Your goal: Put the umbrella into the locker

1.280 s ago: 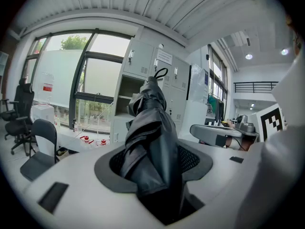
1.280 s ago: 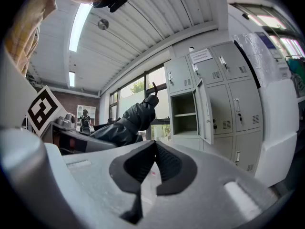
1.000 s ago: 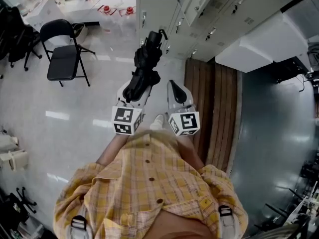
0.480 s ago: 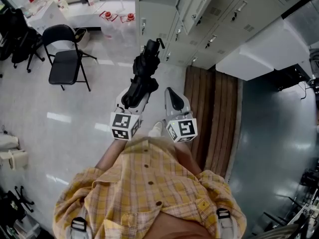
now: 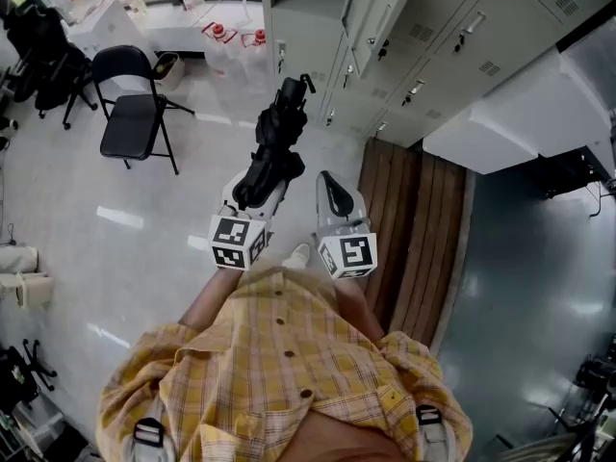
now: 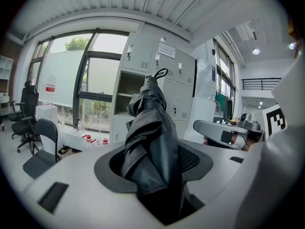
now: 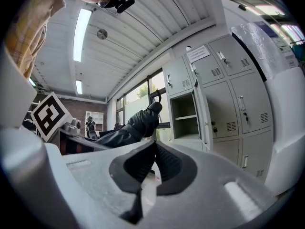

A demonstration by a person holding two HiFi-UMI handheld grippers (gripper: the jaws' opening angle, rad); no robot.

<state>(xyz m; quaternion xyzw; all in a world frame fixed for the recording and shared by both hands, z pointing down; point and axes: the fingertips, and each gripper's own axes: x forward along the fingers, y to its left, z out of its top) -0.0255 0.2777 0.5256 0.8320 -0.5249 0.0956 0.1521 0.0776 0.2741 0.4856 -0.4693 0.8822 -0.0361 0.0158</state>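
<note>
The folded black umbrella (image 5: 277, 138) was held in the left claw (image 5: 258, 189). The jaws were kept fairly wide apart and pressed on the bundled fabric at its lower end. The end with the small loop was pointed up and away beyond the jaw tips. The right claw (image 5: 333, 189) was carried just beside the left one, on its right. Its jaws were brought together at the tips, and nothing was gripped between them.

Ahead of both claws a bank of pale grey lockers (image 5: 452, 37) was seen. One open compartment (image 7: 186, 118), with a shelf inside and its door swung aside, was found ahead of the claws. The umbrella was kept well apart from it.

Below the claws a pale glossy floor (image 5: 125, 219) was spread, marked by bright reflections. To the right of the right claw a strip of brown wooden slats (image 5: 414, 219) was laid at the foot of the lockers. Farther right a darker grey-green floor (image 5: 539, 258) was seen. To the left of the left claw a black folding chair (image 5: 135, 114) was stood on the pale floor, and a large window (image 6: 62, 80) was seen beyond it. Above the claws a ribbed white ceiling (image 7: 143, 37) was lit by a long tube light (image 7: 82, 30). Behind the claws the person's yellow checked shirt (image 5: 289, 373) was seen.
</note>
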